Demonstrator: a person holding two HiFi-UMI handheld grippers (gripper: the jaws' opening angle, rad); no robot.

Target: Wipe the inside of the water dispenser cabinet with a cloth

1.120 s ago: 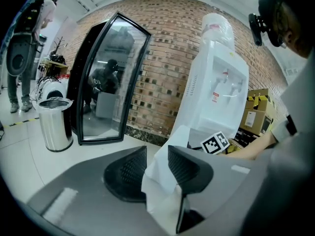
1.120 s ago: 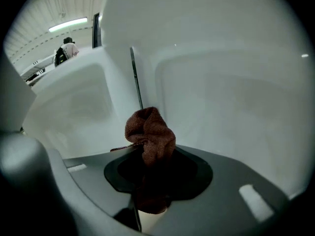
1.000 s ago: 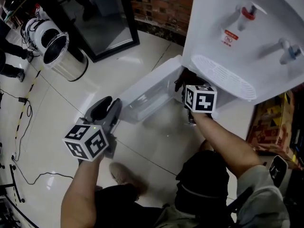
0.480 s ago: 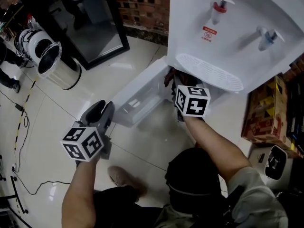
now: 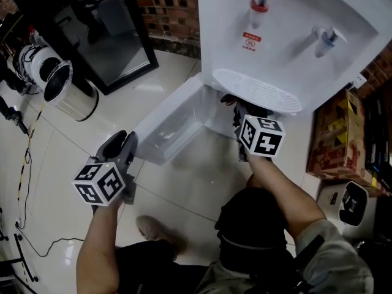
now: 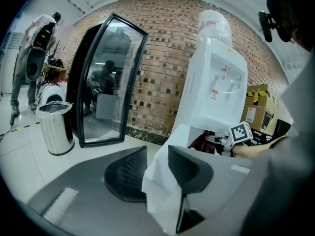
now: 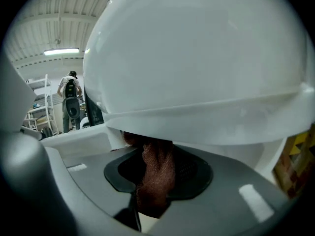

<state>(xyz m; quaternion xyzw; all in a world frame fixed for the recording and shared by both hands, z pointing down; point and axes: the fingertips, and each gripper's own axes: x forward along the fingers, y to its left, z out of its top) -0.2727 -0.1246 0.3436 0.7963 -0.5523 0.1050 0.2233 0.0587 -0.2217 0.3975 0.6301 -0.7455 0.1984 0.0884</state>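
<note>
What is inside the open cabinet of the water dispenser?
Only the reddish-brown cloth in the right gripper shows at its mouth. The door and the tray above cover the rest.

The water dispenser (image 5: 288, 35) is a tall white unit at the far right of the scene, with a red tap (image 5: 260, 2) and a blue tap (image 5: 324, 37) above a slotted drip tray (image 5: 254, 89). Its lower cabinet (image 5: 213, 112) stands open. The white cabinet door (image 5: 174, 121) is swung out to the left with its moulded inner face turned up, and its near-left corner is pinched between the jaws of the left gripper (image 6: 156, 163). The cloth (image 7: 156, 173) is a reddish-brown, coarse-woven rag, bunched and hanging limp, clamped between the jaws of the right gripper (image 7: 157, 156). It sits at the cabinet's mouth, just under the drip tray.
</note>
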